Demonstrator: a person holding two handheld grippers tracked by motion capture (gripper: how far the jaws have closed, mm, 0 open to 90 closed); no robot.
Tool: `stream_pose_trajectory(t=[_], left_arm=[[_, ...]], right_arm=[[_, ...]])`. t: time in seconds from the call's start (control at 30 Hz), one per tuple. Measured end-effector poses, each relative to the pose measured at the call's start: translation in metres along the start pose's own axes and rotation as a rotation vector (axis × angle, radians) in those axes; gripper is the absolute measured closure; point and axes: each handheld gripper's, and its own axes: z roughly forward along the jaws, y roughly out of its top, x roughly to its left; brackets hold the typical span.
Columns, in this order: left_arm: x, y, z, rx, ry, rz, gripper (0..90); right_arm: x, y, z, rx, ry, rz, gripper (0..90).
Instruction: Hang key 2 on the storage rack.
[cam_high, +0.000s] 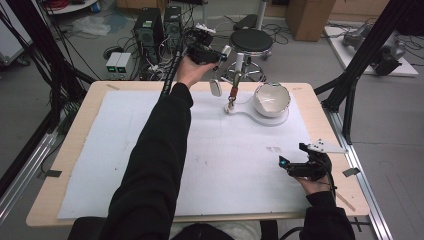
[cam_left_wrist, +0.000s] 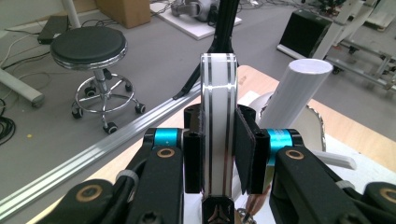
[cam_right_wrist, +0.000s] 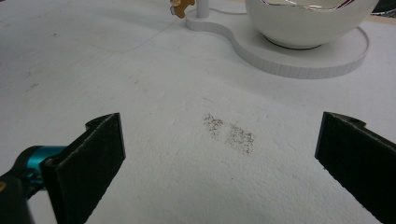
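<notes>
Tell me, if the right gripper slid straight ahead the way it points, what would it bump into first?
Probably the white base under the white bowl. The right gripper has open jaws and bare white mat ahead until that base; depth is hard to judge.

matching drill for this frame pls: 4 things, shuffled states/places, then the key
1. left hand-held gripper
2. right hand-held gripper
3. white bowl
4. black stool

A. on the floor beyond the table
B. jaws wide apart, nothing between them
C. sits on a white base at the far side of the mat
D. clamped on a flat white striped piece

Pairs: 1-D, 2-B, 3-C, 4-A
</notes>
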Motion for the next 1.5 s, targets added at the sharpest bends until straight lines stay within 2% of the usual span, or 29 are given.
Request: stream_pose_trajectory(t=[0.1, 0.13, 0.23, 0.33, 0.53, 1.13, 1.4, 1.5], left_arm=[[0.0, -0.002, 0.007, 0.007, 0.011, 0.002, 74.5], [0.001, -0.003, 0.009, 0.016, 0.027, 0.0, 74.6], [0.004, -0.004, 0.012, 0.017, 0.037, -0.014, 74.6], [0.004, -0.002, 0.014, 0.0, 0.047, -0.026, 74.6], [-0.002, 0.001, 0.021, -0.017, 0.05, -0.019, 74.6], [-0.011, 0.001, 0.029, -0.021, 0.028, -0.074, 74.5], [-0.01, -0.003, 0.031, -0.026, 0.018, -0.105, 74.5], [-0.01, -0.005, 0.033, -0.017, 0.015, -0.104, 74.5]], right_arm=[[0.001, 0.0, 0.0, 0.005, 0.002, 0.005, 0.6], [0.001, 0.0, 0.0, 0.005, 0.002, 0.001, 0.6], [0.002, 0.001, 0.0, 0.005, 0.002, 0.0, 0.7], [0.002, 0.001, 0.0, 0.008, 0.003, -0.005, 0.6], [0.002, 0.0, 0.001, 0.011, 0.005, -0.01, 0.7], [0.003, -0.001, 0.002, 0.025, 0.011, -0.01, 0.7], [0.002, -0.001, 0.002, 0.022, 0.008, -0.015, 0.6], [0.003, -0.001, 0.002, 0.025, 0.011, -0.006, 0.7]])
